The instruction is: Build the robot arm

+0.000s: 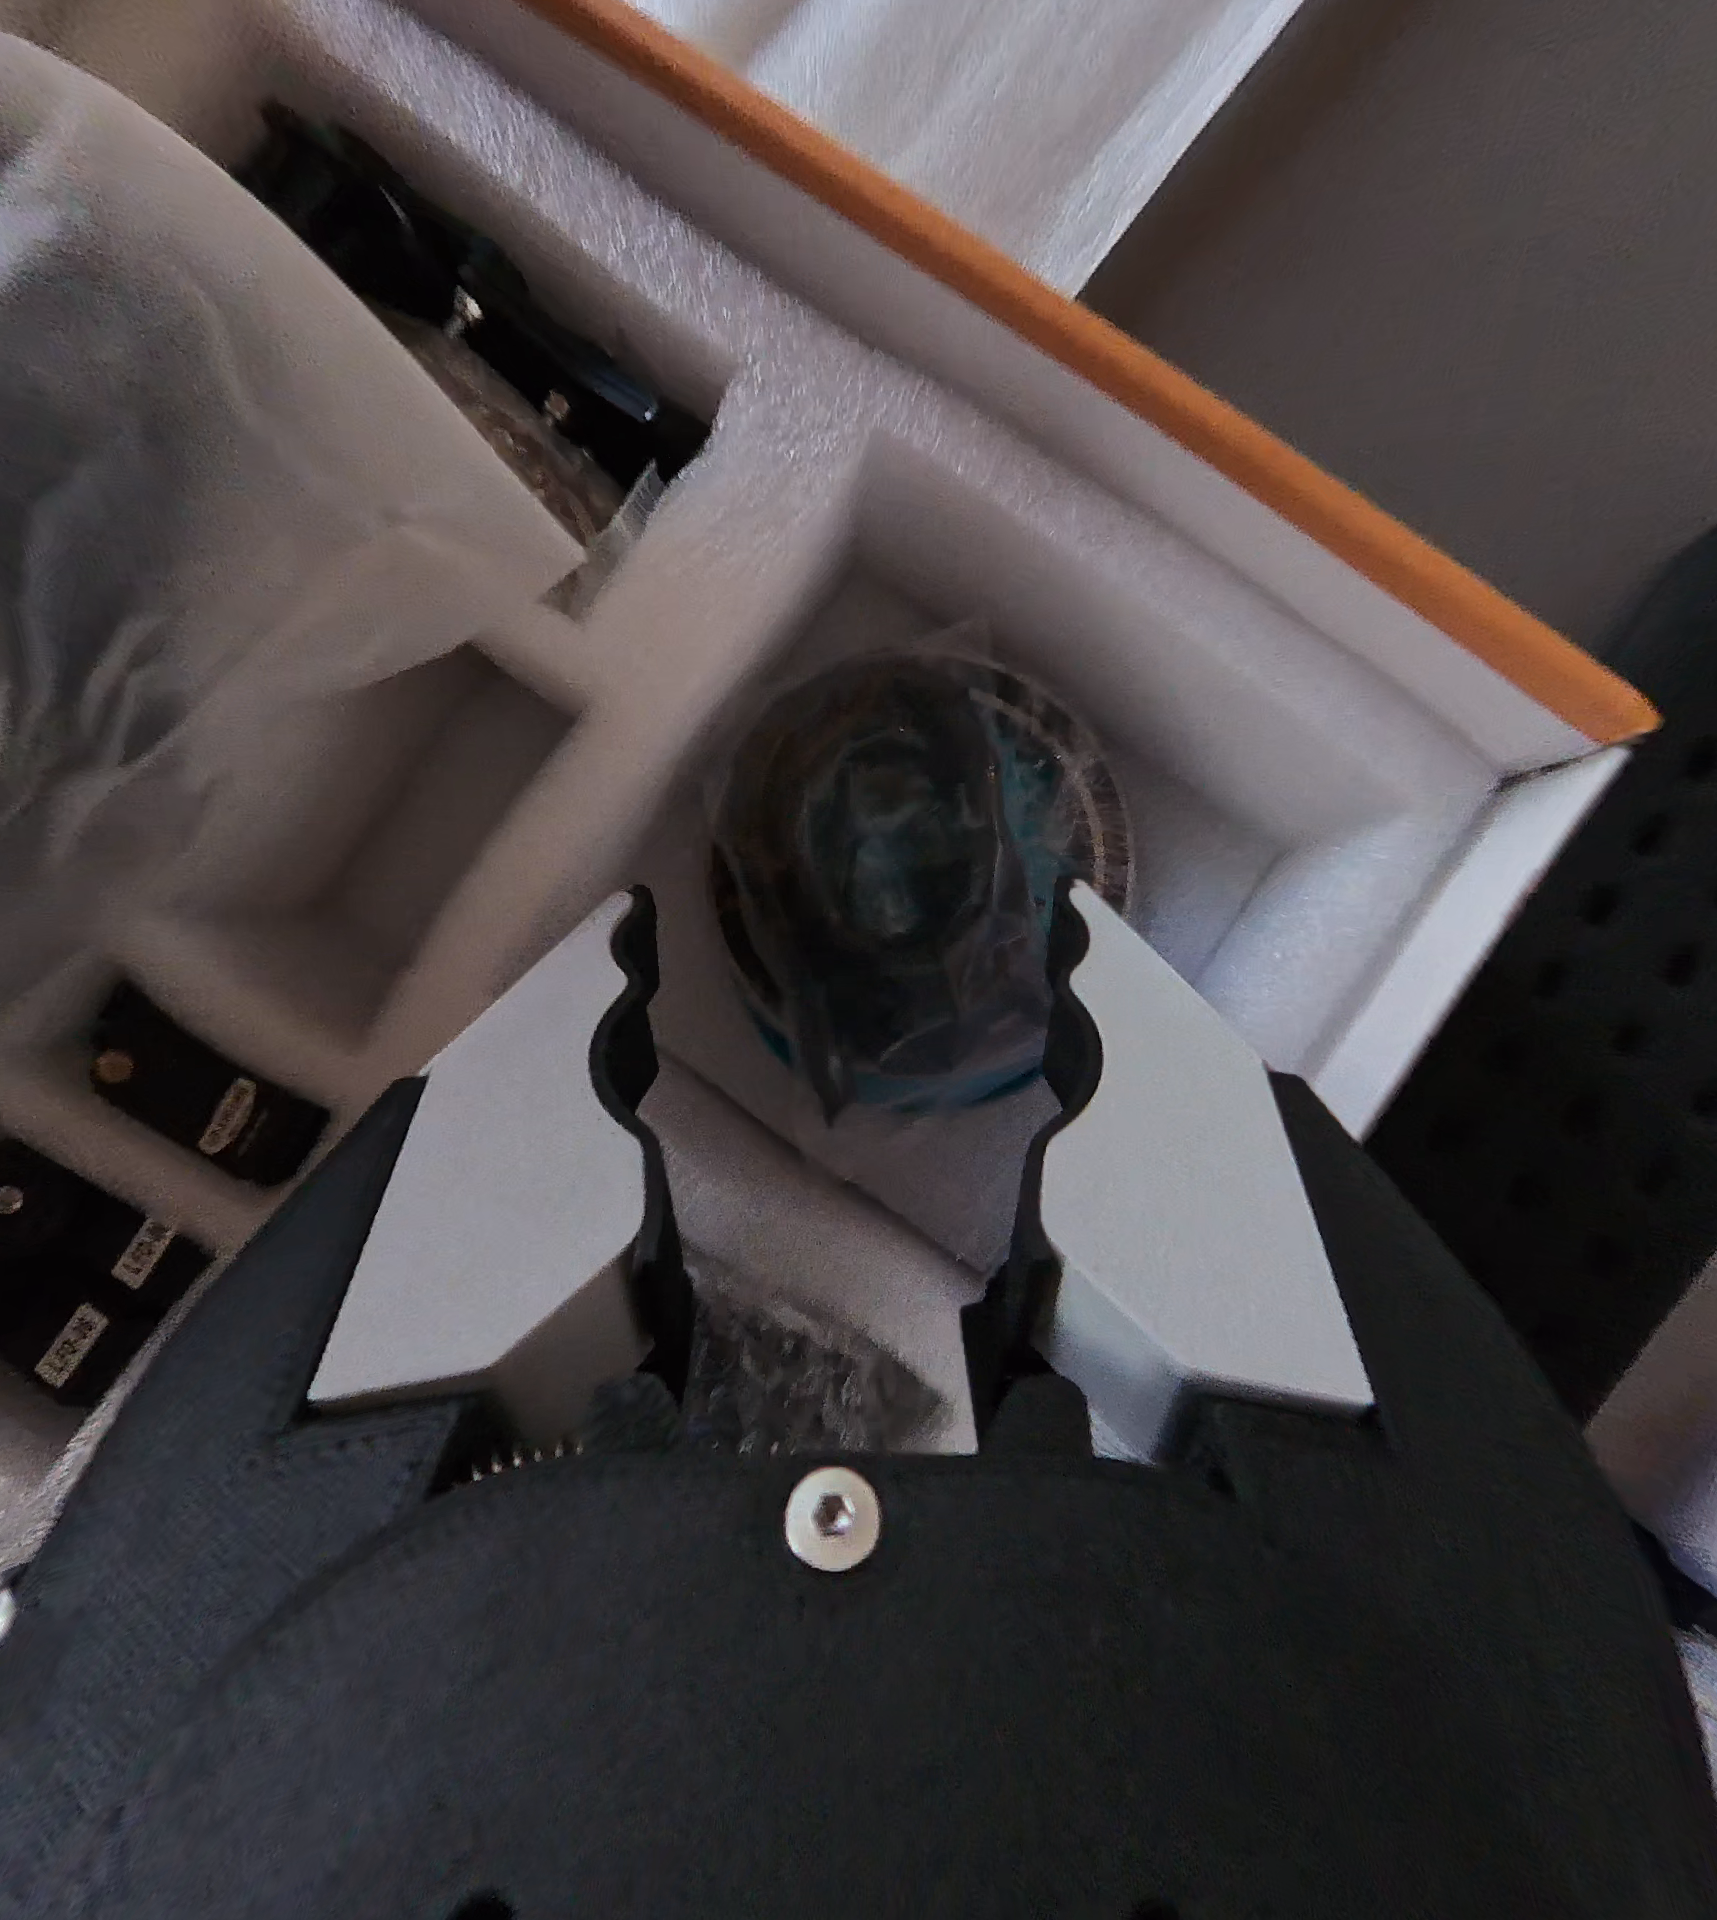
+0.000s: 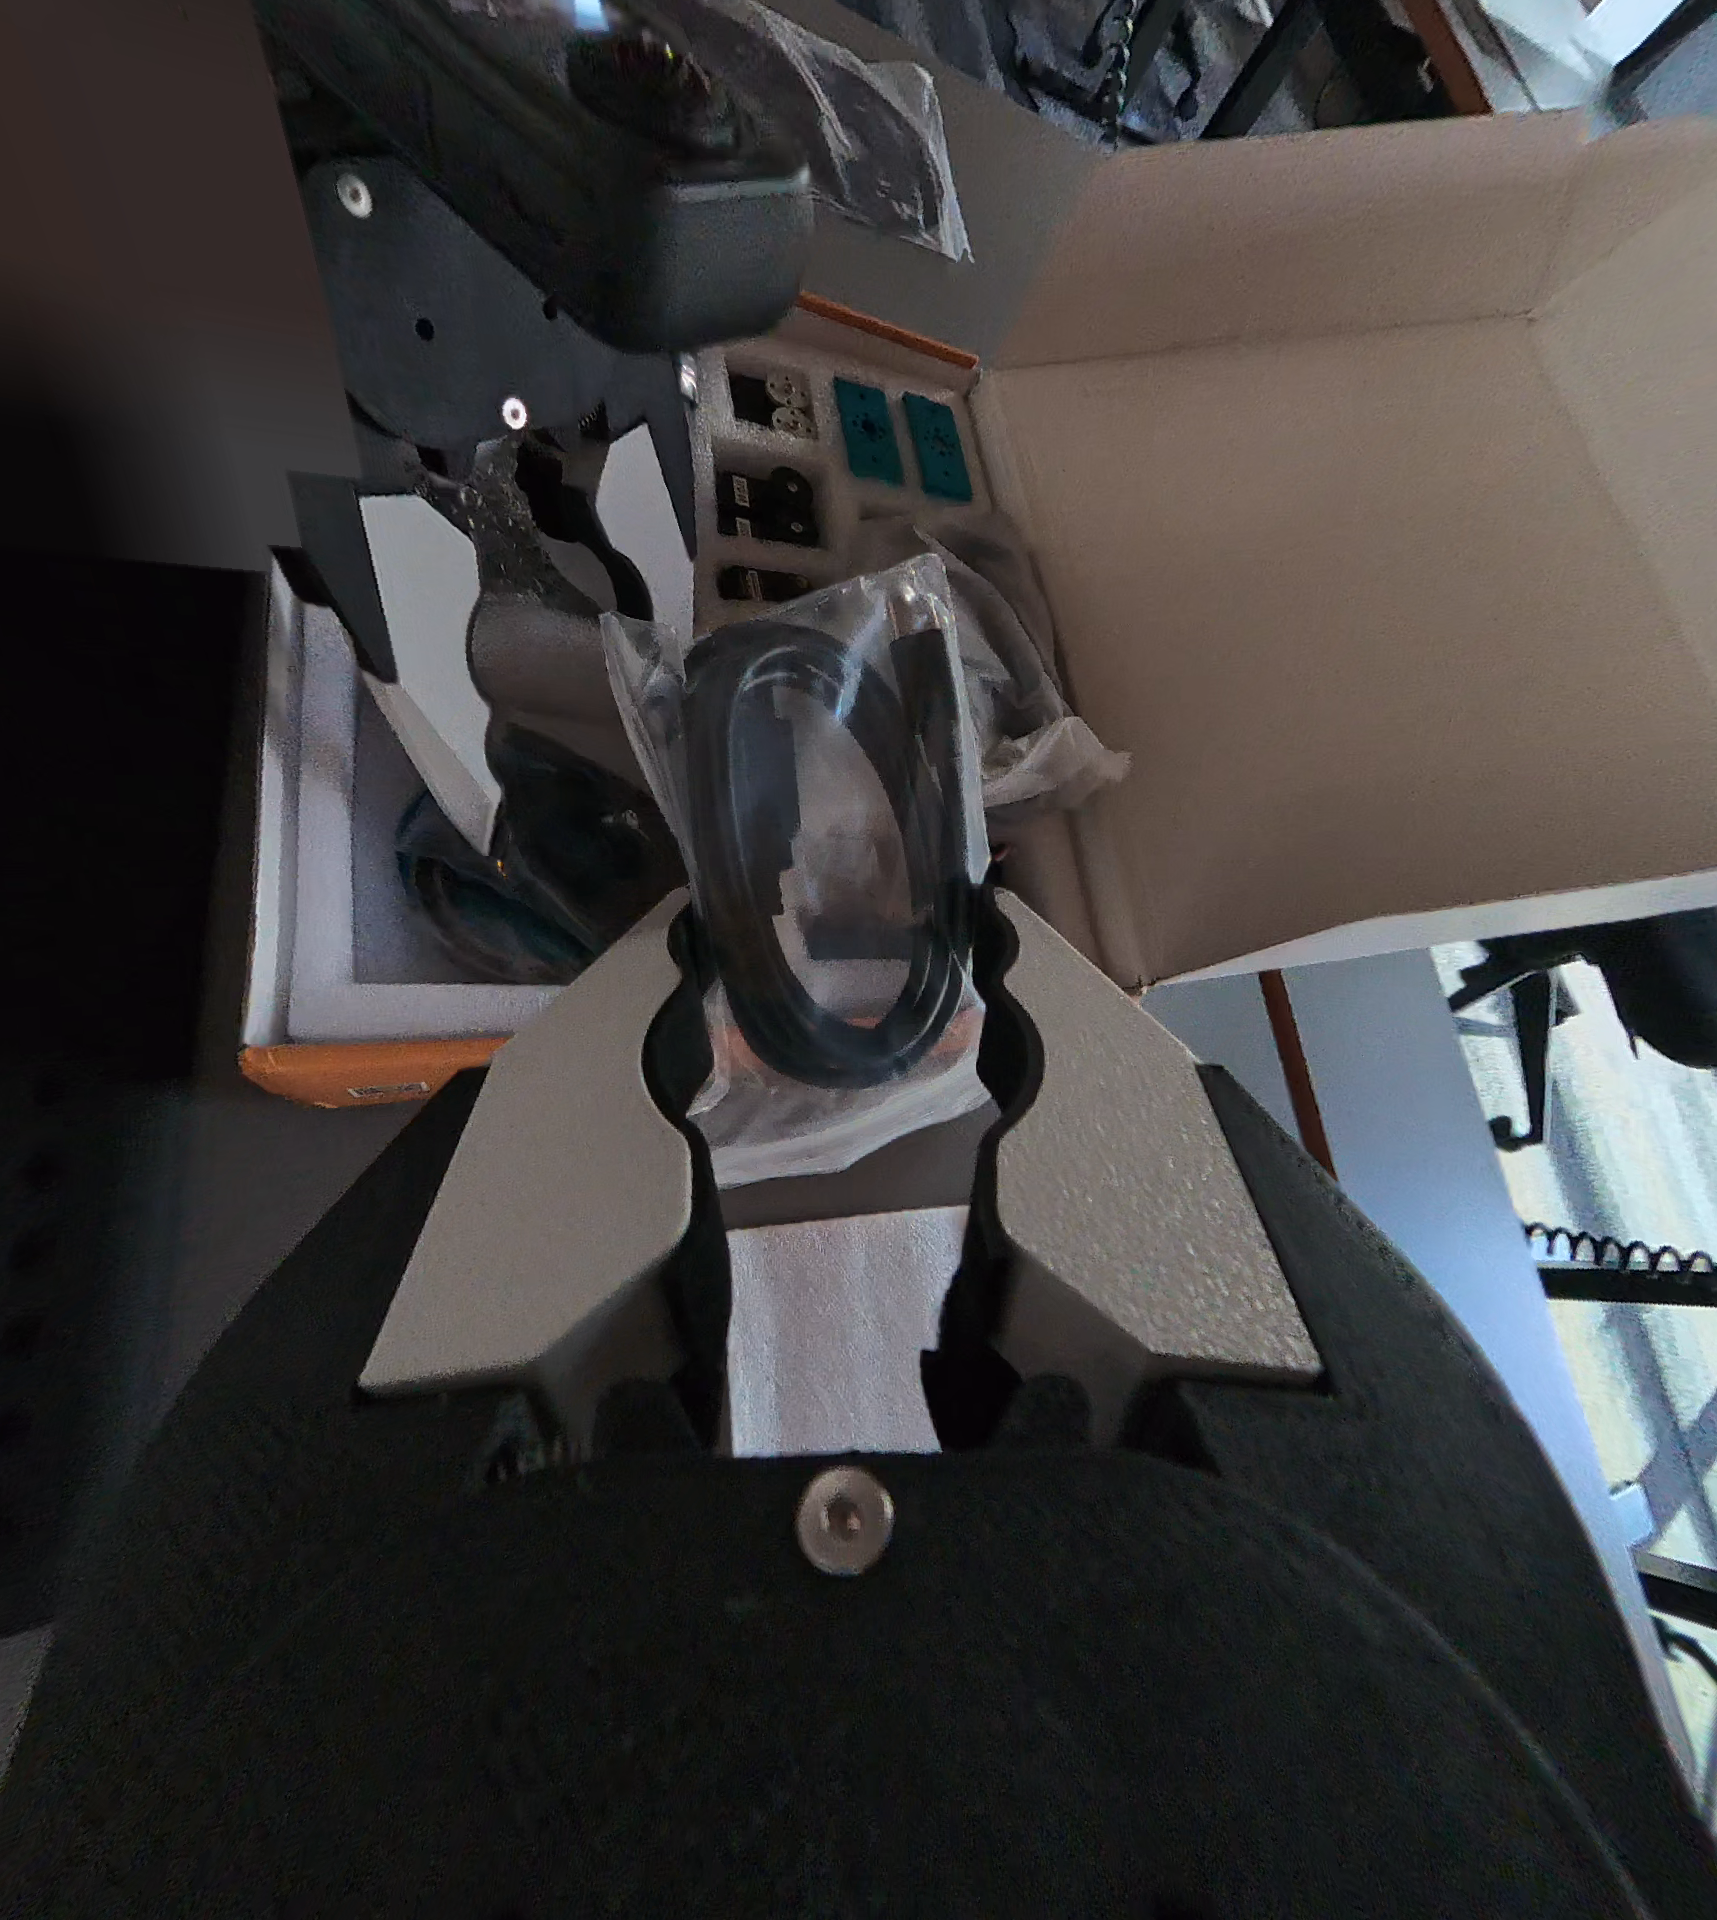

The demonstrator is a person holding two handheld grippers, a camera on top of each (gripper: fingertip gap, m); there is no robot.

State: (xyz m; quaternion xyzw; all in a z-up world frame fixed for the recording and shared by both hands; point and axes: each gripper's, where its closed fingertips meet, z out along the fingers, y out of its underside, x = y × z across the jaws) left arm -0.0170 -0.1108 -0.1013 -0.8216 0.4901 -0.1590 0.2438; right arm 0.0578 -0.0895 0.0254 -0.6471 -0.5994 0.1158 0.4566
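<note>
My left gripper point(image 1: 856, 902) is open, low in a corner compartment of the white foam insert point(image 1: 937, 499). A round dark and blue part in a clear bag point(image 1: 895, 852) lies between and just beyond its fingertips. The right finger is against the bag and the left finger is a little clear of it. My right gripper point(image 2: 835, 921) is shut on a clear plastic bag holding a coiled black cable point(image 2: 812, 831), above the box. The left gripper point(image 2: 480, 644) also shows in the right wrist view, reaching down into the box.
The foam sits in an orange-edged box point(image 1: 1145, 353) with its cardboard lid point(image 2: 1353, 520) open to the right. Black servo-like parts point(image 1: 210, 1091) and teal pieces point(image 2: 895, 436) fill other slots. A crumpled plastic wrap point(image 1: 106, 416) lies left. A black perforated mat point(image 1: 1664, 935) lies beside the box. My right fingertips sit around 15 cm from my left ones. The white foam insert point(image 1: 937, 499) is about 7 cm from my left fingertips.
</note>
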